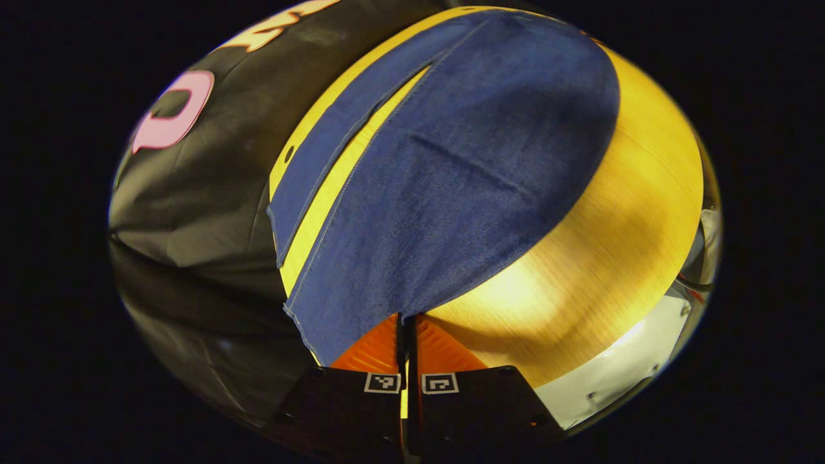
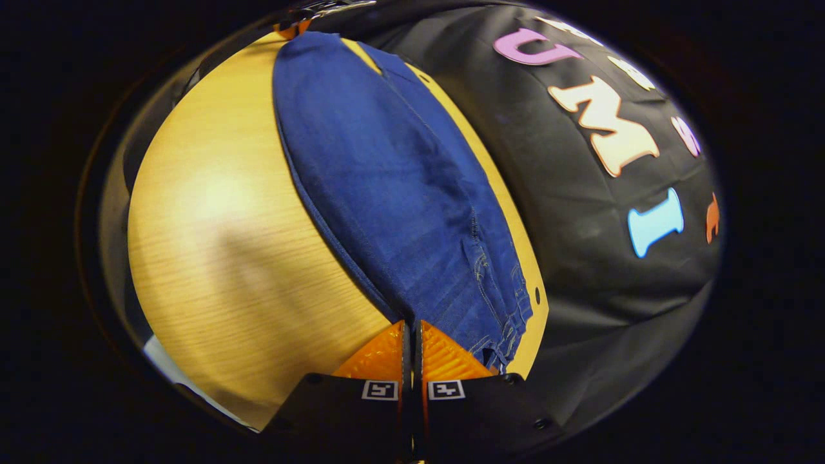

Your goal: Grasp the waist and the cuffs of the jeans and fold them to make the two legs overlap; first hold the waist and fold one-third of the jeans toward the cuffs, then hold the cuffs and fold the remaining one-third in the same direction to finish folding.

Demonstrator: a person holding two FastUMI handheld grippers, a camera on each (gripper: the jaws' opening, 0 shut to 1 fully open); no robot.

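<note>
A: Jeans, dark blue denim (image 1: 451,174), lay flat on the yellow wood-grain table (image 1: 619,225), one narrow leg strip (image 1: 322,154) apart from the wider part, beside the black cloth wall (image 1: 206,193).

B: Grippers?

A: Left gripper (image 1: 408,325) sat at the cuff-end hem, jaws nearly together; whether cloth was between them, couldn't tell. Right gripper (image 2: 410,332) at the waist-side edge (image 2: 496,309), jaws also nearly together; grip on fabric unclear.

B: Handling?

A: Soft, limp, fairly heavy denim; would likely sag and drag, not slip. Best taken at thick waistband seam and hemmed cuffs, both layers pinched.

B: Progress?

A: Looked early, legs not yet overlapped.
</note>
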